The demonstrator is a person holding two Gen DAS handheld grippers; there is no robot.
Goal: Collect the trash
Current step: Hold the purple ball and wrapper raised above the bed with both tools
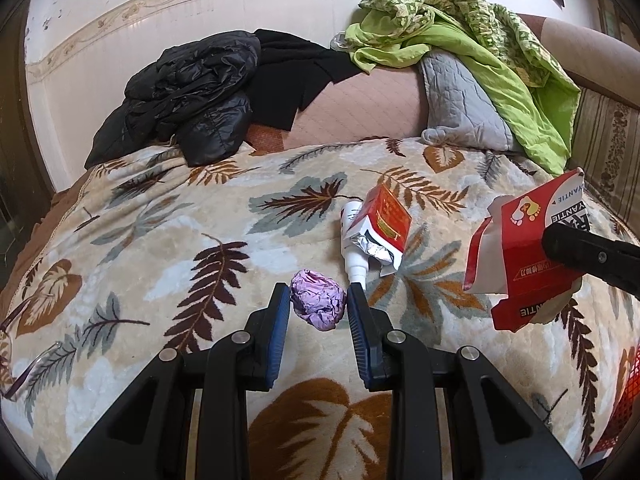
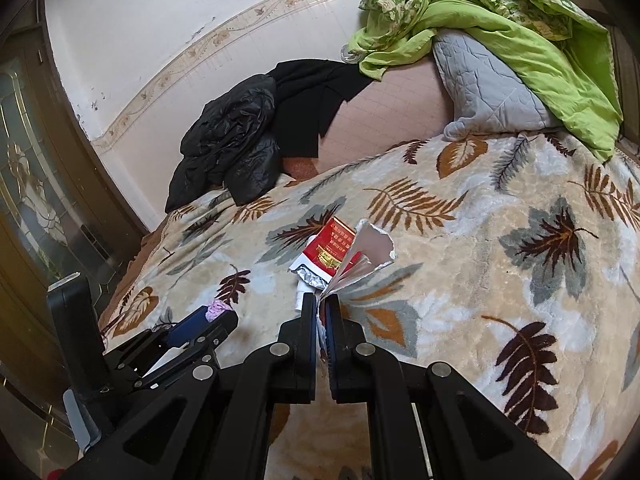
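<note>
Nearest to us, the left gripper (image 1: 319, 300) hangs just over the leaf-print blanket (image 1: 168, 248) with its jaws spread wide on either side of a crumpled purple wrapper (image 1: 318, 300). The wrapper lies on the blanket between the blue pads (image 1: 280, 332), and we cannot tell whether either pad touches it.

Our right gripper (image 2: 320, 312) has its jaws nearly closed, pinching a torn red carton (image 1: 520, 248) by one edge. From the right wrist view we see mostly the carton's silver inner flap (image 2: 370, 248) rising from between the fingers; from the left wrist view the carton hangs in the air above the blanket, off to the right, clamped by a black finger (image 1: 588, 256).

Just beyond the purple wrapper, a white tube (image 1: 352, 248) lies on the blanket with its nozzle end toward us, and a red cigarette pack (image 1: 386, 224) with foil spilling from its torn end rests against it.

At the left edge of the blanket lies a pair of glasses (image 1: 24, 344).

Farther back, a black jacket (image 1: 188, 96) is heaped near the wall, and a grey quilted pillow (image 1: 460, 96) sits under a green patterned quilt (image 1: 480, 32) at the far right.
</note>
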